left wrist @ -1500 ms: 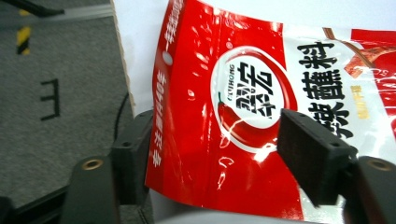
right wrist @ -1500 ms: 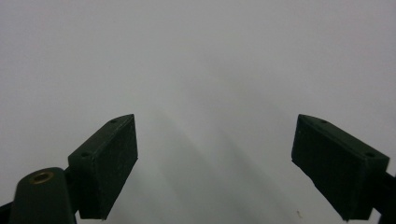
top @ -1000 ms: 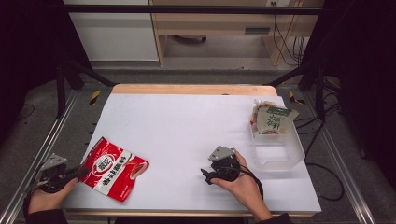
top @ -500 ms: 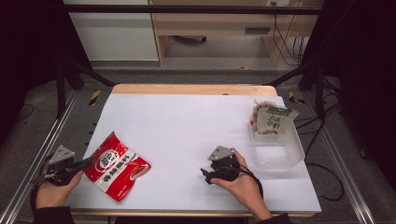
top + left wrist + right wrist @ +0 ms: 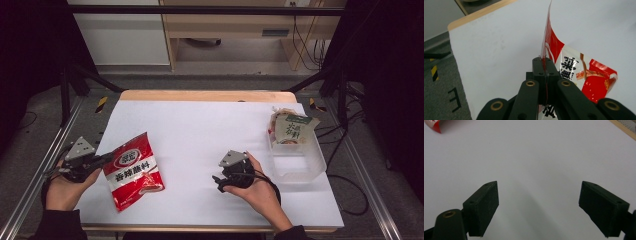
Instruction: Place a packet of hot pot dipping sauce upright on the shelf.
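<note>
Red snack bag (image 5: pixel 584 75) pinched edge-on in left tongs (image 5: pixel 545 65); right tongs (image 5: pixel 539 205) spread over bare table (image 5: pixel 536 152).

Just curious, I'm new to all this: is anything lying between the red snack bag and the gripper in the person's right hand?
No. In the high view, bare white table separates the red snack bag from the right gripper.

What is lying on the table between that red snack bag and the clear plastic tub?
Nothing visible: bare white table lies between the red snack bag, pinched by the left hand-held gripper, and the clear plastic tub. The open right hand-held gripper rests nearer the person.
</note>
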Tool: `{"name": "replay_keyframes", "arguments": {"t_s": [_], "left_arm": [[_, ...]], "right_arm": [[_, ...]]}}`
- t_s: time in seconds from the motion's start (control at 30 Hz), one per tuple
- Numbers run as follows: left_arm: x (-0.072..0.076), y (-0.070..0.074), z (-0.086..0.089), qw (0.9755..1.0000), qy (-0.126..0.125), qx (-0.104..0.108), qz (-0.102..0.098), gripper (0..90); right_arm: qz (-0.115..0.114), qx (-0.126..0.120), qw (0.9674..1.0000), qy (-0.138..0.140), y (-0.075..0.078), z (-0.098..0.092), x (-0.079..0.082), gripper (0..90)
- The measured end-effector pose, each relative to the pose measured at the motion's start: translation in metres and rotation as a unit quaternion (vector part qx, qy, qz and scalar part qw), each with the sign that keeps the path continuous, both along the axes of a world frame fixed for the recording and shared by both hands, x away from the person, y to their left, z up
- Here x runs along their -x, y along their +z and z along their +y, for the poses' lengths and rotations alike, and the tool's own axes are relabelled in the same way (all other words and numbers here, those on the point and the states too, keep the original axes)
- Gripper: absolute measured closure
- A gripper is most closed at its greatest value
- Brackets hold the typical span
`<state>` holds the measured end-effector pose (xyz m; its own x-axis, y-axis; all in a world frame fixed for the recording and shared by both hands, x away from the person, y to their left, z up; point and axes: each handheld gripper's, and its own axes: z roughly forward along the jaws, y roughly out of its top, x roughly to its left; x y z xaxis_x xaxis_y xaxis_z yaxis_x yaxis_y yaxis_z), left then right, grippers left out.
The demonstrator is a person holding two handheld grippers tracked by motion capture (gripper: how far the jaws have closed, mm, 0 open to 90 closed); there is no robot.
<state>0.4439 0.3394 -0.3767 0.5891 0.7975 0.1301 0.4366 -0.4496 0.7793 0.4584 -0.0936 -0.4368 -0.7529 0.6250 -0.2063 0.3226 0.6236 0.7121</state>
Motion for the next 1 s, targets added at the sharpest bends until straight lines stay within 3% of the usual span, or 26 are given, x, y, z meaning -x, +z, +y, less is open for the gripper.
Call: {"name": "replay_keyframes", "arguments": {"t_s": [0.47, 0.7, 1.0], "left_arm": [[-0.002, 0.028, -0.037, 0.9974, -0.058, -0.037, -0.02, 90.0], [-0.004, 0.039, -0.049, 0.9959, -0.075, -0.039, -0.031, 90.0], [-0.01, 0.05, -0.079, 0.9904, -0.116, -0.067, -0.036, 90.0]], "right_arm": [[0.0, 0.014, 0.9994, 0.032, 0.031, 0.019, -0.008, 20.9], [-0.003, 0.018, 0.9989, 0.044, 0.042, 0.028, -0.011, 21.7], [-0.009, 0.023, 0.9983, 0.053, 0.059, 0.035, -0.014, 22.7]]}}
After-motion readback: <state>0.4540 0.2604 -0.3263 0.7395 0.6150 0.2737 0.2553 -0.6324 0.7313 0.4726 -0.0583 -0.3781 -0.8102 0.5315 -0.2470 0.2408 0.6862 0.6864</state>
